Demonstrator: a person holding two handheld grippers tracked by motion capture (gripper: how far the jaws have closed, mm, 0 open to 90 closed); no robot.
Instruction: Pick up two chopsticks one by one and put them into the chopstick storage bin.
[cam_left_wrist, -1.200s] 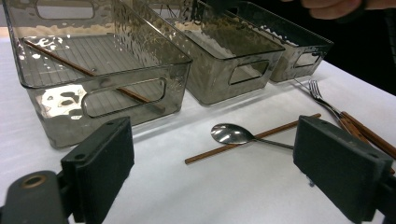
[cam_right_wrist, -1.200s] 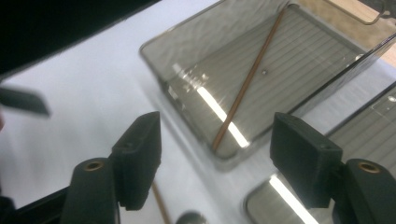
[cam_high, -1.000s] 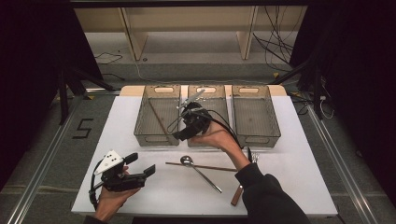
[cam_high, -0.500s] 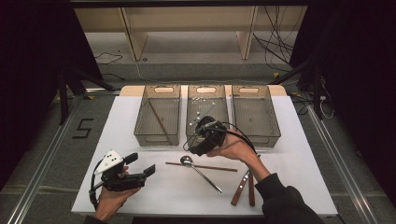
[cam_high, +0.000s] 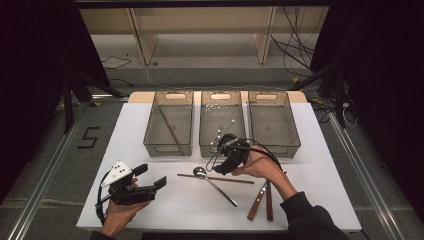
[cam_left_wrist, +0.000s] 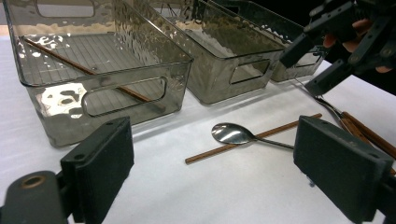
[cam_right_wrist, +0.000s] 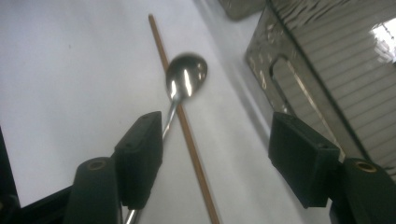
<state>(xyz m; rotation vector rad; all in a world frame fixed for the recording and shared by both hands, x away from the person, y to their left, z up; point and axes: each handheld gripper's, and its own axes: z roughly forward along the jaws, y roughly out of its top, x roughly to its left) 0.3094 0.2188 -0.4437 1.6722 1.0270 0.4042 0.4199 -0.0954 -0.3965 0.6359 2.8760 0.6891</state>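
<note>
I have the right tool (cam_high: 226, 161) low in the centre of the high view, just in front of the middle bin, my right hand (cam_high: 260, 167) wrapped around its body with the forearm running down to the lower right corner. Its jaws stand wide apart and have just been closing a little; in the right gripper view the thin brown wooden chopstick (cam_right_wrist: 184, 123) runs between them, untouched, with nothing gripped. The shiny steel spoon (cam_right_wrist: 186, 77) lies across that stick, its oval bowl at upper centre and its slim handle passing beside the left pad. Both rest on the matte white tabletop (cam_high: 175, 200), centre of the high view. The left tool (cam_high: 147, 182) sits at lower left in my left hand (cam_high: 120, 212), jaws open and empty, pointing right. Three smoky, ribbed clear plastic bins (cam_high: 220, 122) line the upper centre; the left one holds another brown stick (cam_high: 170, 129).
</note>
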